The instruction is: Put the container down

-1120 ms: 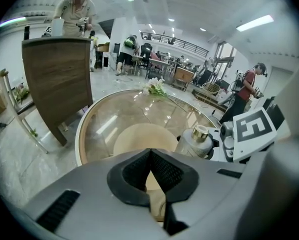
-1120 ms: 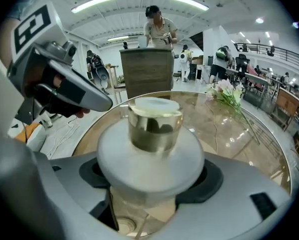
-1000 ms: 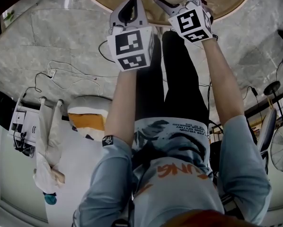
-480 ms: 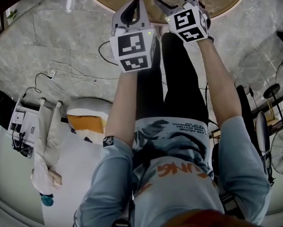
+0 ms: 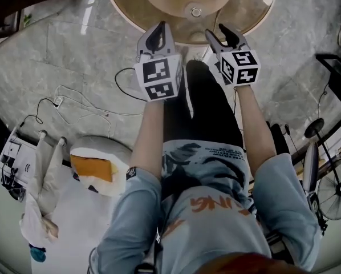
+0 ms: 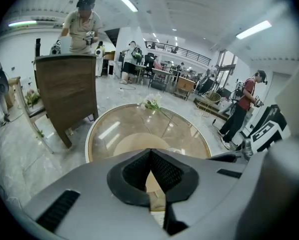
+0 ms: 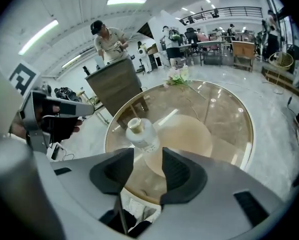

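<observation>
- The container (image 7: 139, 133) is a small clear bottle with a pale cap. It stands on the round glass tabletop (image 5: 247, 1), toward the edge nearest the person, over the rim of the tan base that shows through the glass. Nothing touches it, so the setting-down looks done.
- The right hand-held gripper (image 7: 148, 155) hangs just off the near edge of the tabletop, aimed at the container. Its jaws stand apart and are closing, with nothing between the pads. The bottle lies beyond the tips, clear of them. I judge this an empty closing, not a fresh grip.
- The left hand-held gripper (image 6: 150, 155) is closed, its pads meeting on nothing. It sits beside the right one, also short of the tabletop's near edge. It is probably parked there because a one-handed job gives it no part.
- Toward the near edge of the tabletop the container is in easy reach — but that also makes it the first thing a careless move would knock. A narrow bottle on smooth glass would likely slide or tip from a bump.
- A sprig of flowers (image 7: 178, 76) lies at the far side of the tabletop, well apart from the container.
</observation>
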`<state>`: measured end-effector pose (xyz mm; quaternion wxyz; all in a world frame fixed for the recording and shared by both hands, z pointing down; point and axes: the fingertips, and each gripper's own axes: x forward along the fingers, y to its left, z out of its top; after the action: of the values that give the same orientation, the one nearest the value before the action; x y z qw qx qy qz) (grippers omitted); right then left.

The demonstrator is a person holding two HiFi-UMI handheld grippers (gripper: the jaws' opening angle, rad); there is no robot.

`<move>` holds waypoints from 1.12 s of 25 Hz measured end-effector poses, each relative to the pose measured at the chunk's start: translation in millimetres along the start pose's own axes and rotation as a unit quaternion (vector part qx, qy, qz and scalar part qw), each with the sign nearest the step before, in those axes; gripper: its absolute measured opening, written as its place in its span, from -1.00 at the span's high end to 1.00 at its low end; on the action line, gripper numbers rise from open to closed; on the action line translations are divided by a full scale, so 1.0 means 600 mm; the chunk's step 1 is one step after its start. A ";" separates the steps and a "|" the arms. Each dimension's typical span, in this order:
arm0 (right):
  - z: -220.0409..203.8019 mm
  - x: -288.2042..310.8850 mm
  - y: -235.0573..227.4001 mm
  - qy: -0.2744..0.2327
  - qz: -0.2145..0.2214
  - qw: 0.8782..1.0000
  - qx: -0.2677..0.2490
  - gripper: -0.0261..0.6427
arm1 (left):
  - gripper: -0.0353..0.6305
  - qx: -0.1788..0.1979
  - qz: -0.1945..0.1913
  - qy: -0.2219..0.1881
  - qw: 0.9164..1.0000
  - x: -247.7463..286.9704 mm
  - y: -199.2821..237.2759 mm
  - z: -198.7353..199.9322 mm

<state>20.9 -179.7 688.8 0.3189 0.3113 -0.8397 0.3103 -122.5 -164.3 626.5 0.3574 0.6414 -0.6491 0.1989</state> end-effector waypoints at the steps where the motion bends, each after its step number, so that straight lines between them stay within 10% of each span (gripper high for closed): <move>1: 0.008 -0.014 -0.001 -0.005 -0.002 1.000 0.004 0.39 | 0.82 -0.005 0.001 -0.005 1.000 -0.009 -0.006 0.007; 9: 0.067 -0.068 0.023 -0.047 -0.014 0.998 0.047 0.89 | 0.82 -0.012 -0.095 0.013 0.995 -0.046 -0.084 0.017; 18: 0.252 -0.211 0.018 -0.160 -0.045 0.982 0.085 0.89 | 0.82 0.011 -0.059 -0.067 0.996 -0.115 -0.138 0.195; 28: 0.558 -0.464 0.010 -0.325 -0.085 0.941 -0.035 0.89 | 0.82 0.095 -0.075 -0.264 0.957 -0.269 -0.260 0.520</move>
<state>69.4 -326.5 281.8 0.0643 0.4538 -0.8786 0.1341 -48.5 -291.7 271.3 0.1248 0.7486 -0.6487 0.0557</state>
